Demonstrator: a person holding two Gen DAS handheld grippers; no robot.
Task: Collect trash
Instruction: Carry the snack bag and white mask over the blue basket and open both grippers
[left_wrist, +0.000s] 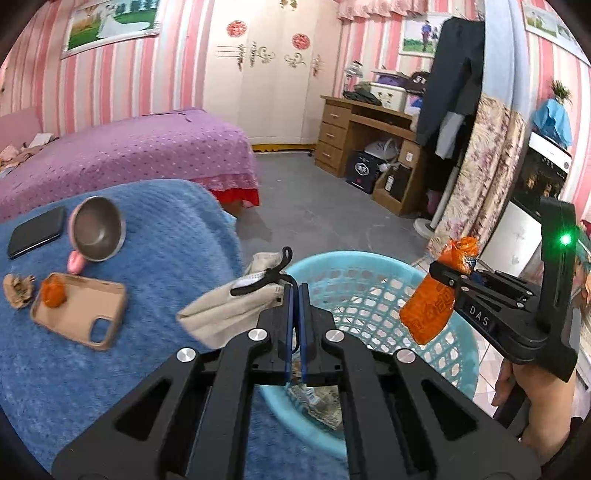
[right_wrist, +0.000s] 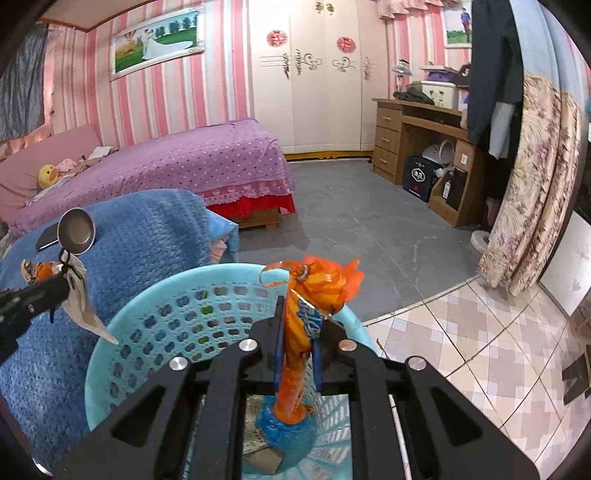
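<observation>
While the left gripper (left_wrist: 294, 291) pinches a beige wrapper (left_wrist: 225, 310) above the blue basket's (left_wrist: 373, 258) rim, the right gripper (right_wrist: 298, 325) clamps an orange snack bag (right_wrist: 308, 314) over it. Only the left view shows the phone case (left_wrist: 79, 317) holding more orange trash (left_wrist: 53, 292).

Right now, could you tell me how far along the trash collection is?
Done: some scraps already lie in the basket. In hand: the left gripper is shut on a beige pouch and the right gripper on an orange wrapper, both by the basket. Left: an orange wad and a brown scrap on the blue blanket.
</observation>
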